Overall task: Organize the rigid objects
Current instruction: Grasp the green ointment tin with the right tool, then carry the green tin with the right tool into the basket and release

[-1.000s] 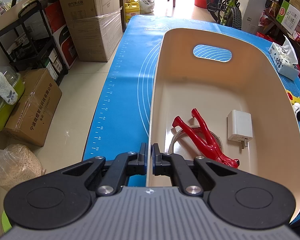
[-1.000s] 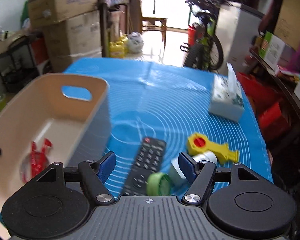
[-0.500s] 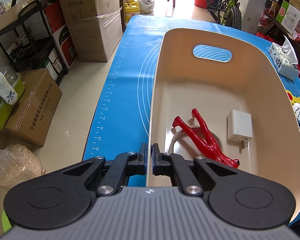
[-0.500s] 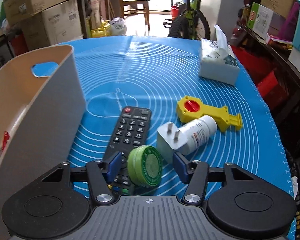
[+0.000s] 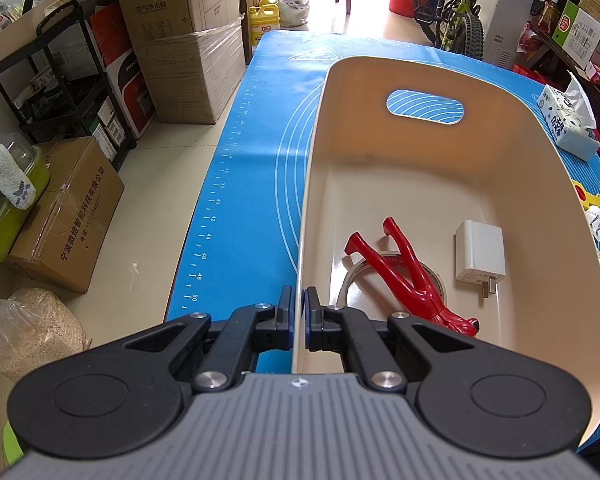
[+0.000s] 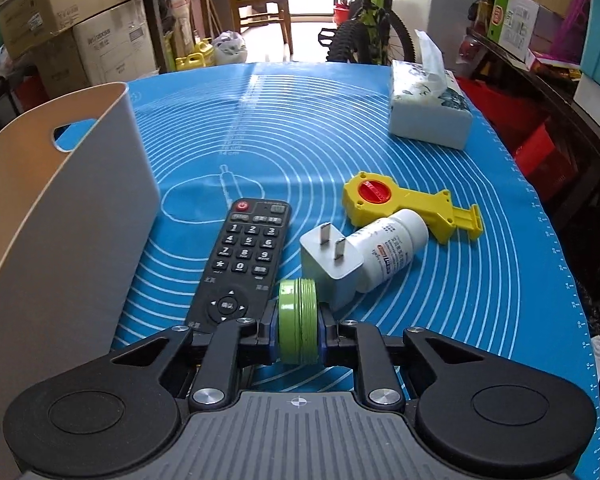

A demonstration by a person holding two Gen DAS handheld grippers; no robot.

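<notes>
Now the right gripper [image 6: 298,330] has its jaws just clamped onto the green tin [image 6: 298,322] beside the remote [image 6: 242,264]; left gripper [image 5: 298,320] pinches the bin [image 5: 520,152] wall. Next: lift, carry binward.

Mat [image 6: 260,120]: blue, white rings, covers table
Tissue box [image 6: 428,120]: far right on mat
Bicycle [image 6: 364,36]: beyond table
Cardboard boxes [image 5: 180,40]: stacked, left floor
Yellow jug [image 5: 265,18]: floor, by boxes
Black shelf rack [image 5: 60,80]: left wall
</notes>
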